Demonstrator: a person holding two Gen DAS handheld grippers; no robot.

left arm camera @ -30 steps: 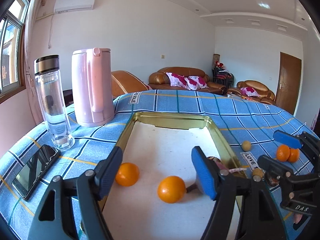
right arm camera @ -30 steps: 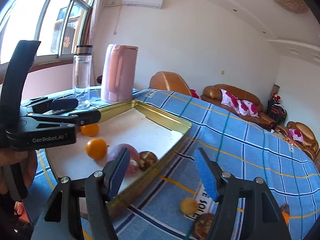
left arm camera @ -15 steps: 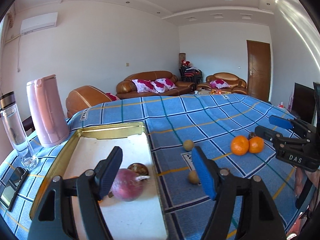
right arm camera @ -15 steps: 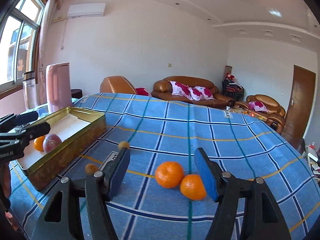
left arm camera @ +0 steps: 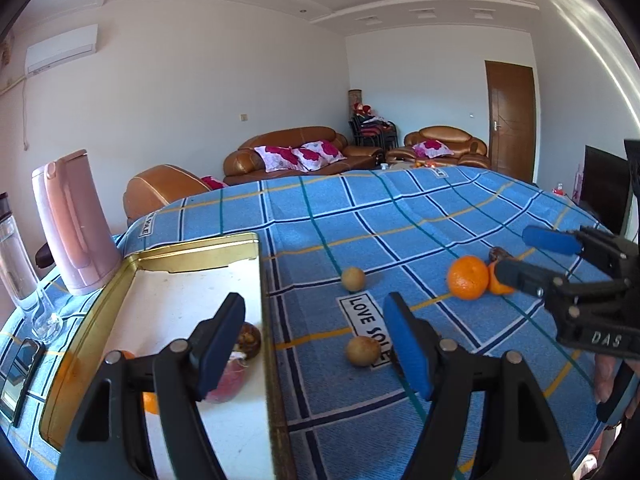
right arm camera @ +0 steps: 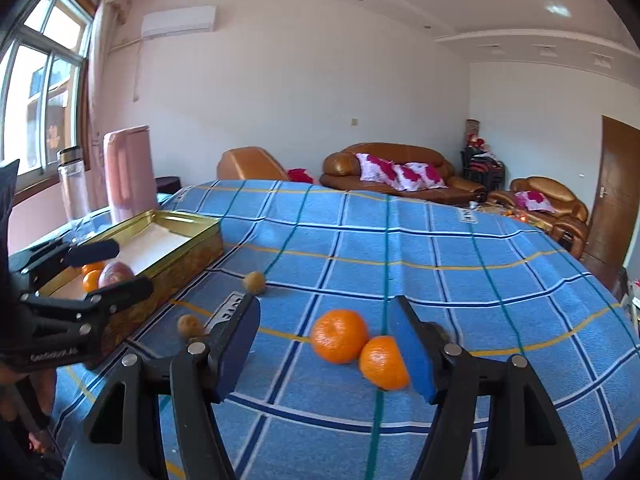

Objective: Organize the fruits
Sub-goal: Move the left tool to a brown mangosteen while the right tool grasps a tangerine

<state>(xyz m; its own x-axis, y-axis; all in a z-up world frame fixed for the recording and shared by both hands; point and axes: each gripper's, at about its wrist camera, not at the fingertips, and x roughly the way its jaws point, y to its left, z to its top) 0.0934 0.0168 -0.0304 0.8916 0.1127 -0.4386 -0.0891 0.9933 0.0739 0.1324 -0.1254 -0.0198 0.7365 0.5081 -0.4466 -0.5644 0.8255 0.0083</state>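
A gold tin tray (left arm camera: 192, 252) (right arm camera: 188, 248) sits on the blue checked cloth at the left. It holds a purple-red fruit (right arm camera: 114, 274), a brown fruit (left arm camera: 248, 334) and two oranges (right arm camera: 91, 280). Two oranges (right arm camera: 339, 341) (right arm camera: 384, 362) lie together on the cloth; they also show in the left wrist view (left arm camera: 467, 277). Two small tan fruits (left arm camera: 353, 278) (left arm camera: 363, 351) lie between the tray and the oranges. My right gripper (right arm camera: 324, 348) is open, its fingers either side of the two oranges. My left gripper (left arm camera: 316, 340) is open and empty over the tray's right edge.
A pink kettle (left arm camera: 74, 224), a clear bottle (left arm camera: 18, 264) and a phone (left arm camera: 18, 376) stand left of the tray. A dark small fruit (left arm camera: 499, 254) lies behind the oranges. Sofas and a door stand beyond the table.
Both grippers have swung right, away from the tray. The right gripper has come closer to the two oranges, which now lie between its fingers. Both stay open.
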